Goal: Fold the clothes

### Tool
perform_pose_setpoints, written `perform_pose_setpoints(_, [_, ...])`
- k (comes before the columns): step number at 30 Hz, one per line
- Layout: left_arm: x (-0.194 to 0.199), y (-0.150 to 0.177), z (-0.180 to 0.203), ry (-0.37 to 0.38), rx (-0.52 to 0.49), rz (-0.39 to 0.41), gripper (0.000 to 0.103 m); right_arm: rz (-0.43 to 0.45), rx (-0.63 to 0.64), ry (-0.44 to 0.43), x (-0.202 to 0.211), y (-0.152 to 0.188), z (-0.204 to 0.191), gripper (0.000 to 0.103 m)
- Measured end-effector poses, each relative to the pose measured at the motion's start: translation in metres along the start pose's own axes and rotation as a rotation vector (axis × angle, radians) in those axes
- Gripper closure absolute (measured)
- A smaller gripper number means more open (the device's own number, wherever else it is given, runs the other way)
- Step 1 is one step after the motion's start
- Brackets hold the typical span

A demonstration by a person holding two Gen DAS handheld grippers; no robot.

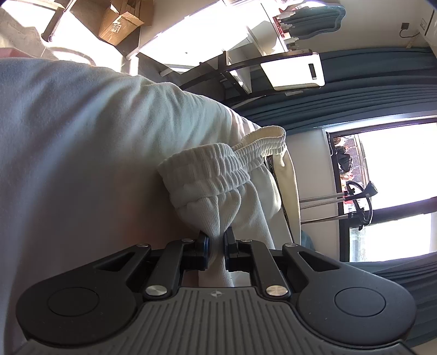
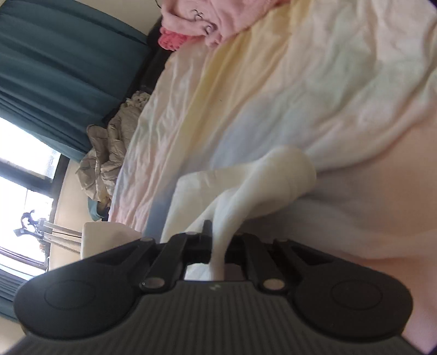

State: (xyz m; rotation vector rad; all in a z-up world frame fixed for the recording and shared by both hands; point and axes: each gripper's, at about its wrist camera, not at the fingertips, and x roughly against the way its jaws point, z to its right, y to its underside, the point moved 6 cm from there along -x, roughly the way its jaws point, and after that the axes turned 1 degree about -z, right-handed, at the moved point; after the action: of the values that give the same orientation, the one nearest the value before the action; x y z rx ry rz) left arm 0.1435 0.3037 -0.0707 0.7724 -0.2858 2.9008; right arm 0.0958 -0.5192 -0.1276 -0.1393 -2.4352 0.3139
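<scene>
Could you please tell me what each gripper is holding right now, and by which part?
Left gripper pinches the white garment just below its ribbed elastic band; right gripper pinches a bunched fold of white fabric.

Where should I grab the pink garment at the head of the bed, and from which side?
Probably its loose lower edge, which hangs toward the pastel bedsheet. Come in from the open sheet side: the pink garment is bunched against the teal curtain, and that hem is its nearest free fold.

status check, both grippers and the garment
Left gripper shut on white sweatpants near waistband. Right gripper shut on same fabric. Nothing blocking on bed sheet.
</scene>
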Motion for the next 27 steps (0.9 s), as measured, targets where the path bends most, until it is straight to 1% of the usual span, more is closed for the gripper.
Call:
perform_pose_setpoints(1, [0.001,-0.001,0.001,0.01,-0.001,0.0,0.092,-0.02,-0.034,0.006,-0.003,0.001,0.007,0.1])
perform_pose_setpoints(3, [0.003,-0.004,0.004,0.028,-0.011,0.005,0.093,-0.009,-0.028,-0.016,-0.001,-0.001,0.002,0.1])
perform_pose_setpoints(4, [0.004,-0.005,0.007,0.038,-0.025,0.005,0.093,0.006,-0.004,-0.034,0.002,-0.003,-0.005,0.1])
perform_pose_setpoints(6, [0.009,-0.009,0.018,0.055,-0.051,-0.001,0.094,0.087,0.057,-0.145,0.019,-0.008,-0.027,0.1])
perform_pose_setpoints(8, [0.015,-0.017,0.027,0.084,-0.036,-0.011,0.094,0.177,0.117,-0.285,0.039,-0.013,-0.051,0.1])
perform_pose_setpoints(9, [0.019,-0.022,0.032,0.099,-0.025,-0.018,0.094,0.239,0.183,-0.377,0.056,-0.014,-0.071,0.1])
perform_pose_setpoints(11, [0.028,-0.033,0.037,0.12,-0.002,-0.034,0.094,0.3,0.269,-0.474,0.077,-0.017,-0.092,0.1])
perform_pose_setpoints(13, [0.035,-0.045,0.033,0.114,0.015,-0.053,0.094,0.322,0.259,-0.465,0.083,-0.024,-0.09,0.1])
perform_pose_setpoints(14, [0.038,-0.049,0.029,0.103,0.016,-0.062,0.094,0.309,0.227,-0.421,0.08,-0.028,-0.082,0.1])
perform_pose_setpoints(16, [0.038,-0.052,0.014,0.074,0.008,-0.092,0.094,0.217,0.067,-0.268,0.062,-0.034,-0.044,0.1])
perform_pose_setpoints(18, [0.035,-0.052,-0.002,0.037,-0.011,-0.117,0.094,0.101,-0.149,-0.102,0.048,-0.03,0.008,0.1])
perform_pose_setpoints(20, [0.031,-0.051,-0.018,-0.005,-0.032,-0.132,0.094,0.03,-0.234,0.007,0.04,-0.023,0.04,0.1])
perform_pose_setpoints(21, [0.029,-0.05,-0.026,-0.025,-0.031,-0.129,0.094,0.009,-0.268,0.031,0.039,-0.021,0.05,0.1])
perform_pose_setpoints(22, [0.027,-0.05,-0.03,-0.031,-0.036,-0.124,0.094,-0.002,-0.293,0.024,0.037,-0.022,0.054,0.1])
perform_pose_setpoints(23, [0.026,-0.049,-0.032,-0.036,-0.044,-0.116,0.094,-0.008,-0.291,0.016,0.036,-0.025,0.055,0.1])
perform_pose_setpoints(25, [0.027,-0.048,-0.031,-0.046,-0.063,-0.097,0.094,0.012,-0.23,-0.023,0.034,-0.032,0.044,0.1])
perform_pose_setpoints(27, [0.028,-0.047,-0.025,-0.054,-0.082,-0.09,0.093,0.043,-0.114,-0.151,0.035,-0.038,0.018,0.1])
